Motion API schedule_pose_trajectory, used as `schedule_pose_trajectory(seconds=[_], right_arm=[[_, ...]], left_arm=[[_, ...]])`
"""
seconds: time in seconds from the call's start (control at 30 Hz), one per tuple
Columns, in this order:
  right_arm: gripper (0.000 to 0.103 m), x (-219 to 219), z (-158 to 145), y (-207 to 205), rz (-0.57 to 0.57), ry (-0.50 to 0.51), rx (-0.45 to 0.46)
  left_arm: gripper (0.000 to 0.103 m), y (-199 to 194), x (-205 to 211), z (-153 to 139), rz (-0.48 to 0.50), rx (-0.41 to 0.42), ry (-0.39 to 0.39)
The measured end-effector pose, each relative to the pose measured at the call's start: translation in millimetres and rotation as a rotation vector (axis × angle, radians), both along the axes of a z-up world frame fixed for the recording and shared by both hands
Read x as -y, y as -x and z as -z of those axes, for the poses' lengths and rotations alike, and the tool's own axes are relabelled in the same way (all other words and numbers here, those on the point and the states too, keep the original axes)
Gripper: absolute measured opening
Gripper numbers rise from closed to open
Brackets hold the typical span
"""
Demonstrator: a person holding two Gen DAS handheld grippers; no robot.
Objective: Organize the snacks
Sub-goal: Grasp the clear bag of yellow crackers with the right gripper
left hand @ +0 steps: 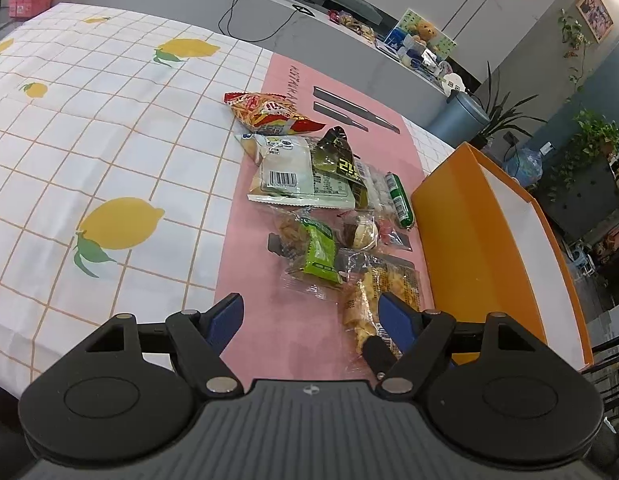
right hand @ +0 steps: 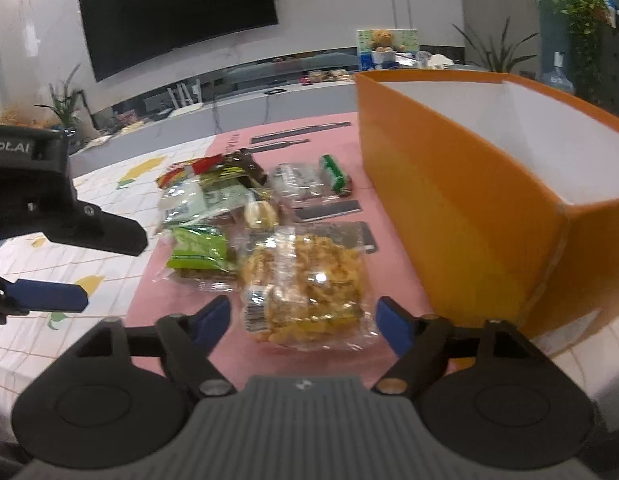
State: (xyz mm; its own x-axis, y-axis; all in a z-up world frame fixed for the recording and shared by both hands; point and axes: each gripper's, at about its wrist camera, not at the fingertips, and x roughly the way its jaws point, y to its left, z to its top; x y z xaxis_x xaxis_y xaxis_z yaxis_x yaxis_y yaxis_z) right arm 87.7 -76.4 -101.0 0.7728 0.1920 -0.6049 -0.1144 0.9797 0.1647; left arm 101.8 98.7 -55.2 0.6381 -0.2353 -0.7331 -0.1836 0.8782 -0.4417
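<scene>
Several snack packs lie in a heap on a pink mat (left hand: 269, 320): a red bag (left hand: 269, 114), a white pack with a barcode (left hand: 285, 176), a dark olive pack (left hand: 337, 156), a green sausage (left hand: 401, 200), a green-labelled pack (left hand: 317, 252) and a clear bag of yellow crisps (left hand: 381, 288). Right of the heap stands an orange box (left hand: 469, 240), white inside. My left gripper (left hand: 309, 312) is open over the mat's near end. My right gripper (right hand: 305, 314) is open, with the crisps bag (right hand: 309, 280) lying between its fingertips; the pads do not press it. The left gripper (right hand: 109, 270) shows at the left, also open.
A lemon-print tablecloth (left hand: 109, 140) covers the table left of the mat; its edge runs along the lower left. Behind is a grey counter (left hand: 349, 28) with cables and small items. A dark screen (right hand: 177, 12) hangs on the wall, and plants (left hand: 589, 136) stand at the right.
</scene>
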Motion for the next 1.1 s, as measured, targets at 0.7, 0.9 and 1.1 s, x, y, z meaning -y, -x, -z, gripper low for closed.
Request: schedule_pose_trajectory(seconds=[0.7, 0.9, 1.1], right_arm=[[0.099, -17.3, 23.0, -30.1, -0.042, 0.064, -0.018], [0.099, -20.4, 26.6, -30.6, -0.055, 0.113, -0.013], [0.100, -24.8, 30.8, -30.0, -0.050, 0.157, 0.007]], left_arm=[[0.090, -2.1, -1.2, 10.3, -0.015, -0.036, 0.007], [0.090, -2.5, -1.6, 11.6, -0.019, -0.041, 0.009], [0.090, -1.3, -1.7, 12.5, -0.021, -0.047, 0.015]])
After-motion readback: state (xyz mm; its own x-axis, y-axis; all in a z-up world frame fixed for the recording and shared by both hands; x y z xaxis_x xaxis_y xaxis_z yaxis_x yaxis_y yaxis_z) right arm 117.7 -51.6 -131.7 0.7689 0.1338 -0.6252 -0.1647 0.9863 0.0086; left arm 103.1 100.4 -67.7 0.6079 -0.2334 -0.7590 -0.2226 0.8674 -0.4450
